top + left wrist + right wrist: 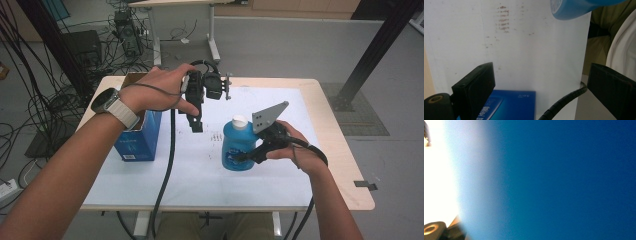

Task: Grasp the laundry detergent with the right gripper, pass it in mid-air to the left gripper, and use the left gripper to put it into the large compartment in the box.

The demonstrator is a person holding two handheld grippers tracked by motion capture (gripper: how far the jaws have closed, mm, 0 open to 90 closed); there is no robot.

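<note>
Right hand-held gripper (pixel 239 156) clamped on the lower body of the blue bottle (pixel 238 145), upright near the middle of the tabletop (pixel 327 125). Smooth, rounded plastic, probably slippery and heavy with liquid; best gripped low across the body, below the white cap (pixel 239 120). Farther back, left hand-held gripper (pixel 196 122) spread wide, empty, beside a stiff blue cardboard box (pixel 137 137) at the left edge.
</note>
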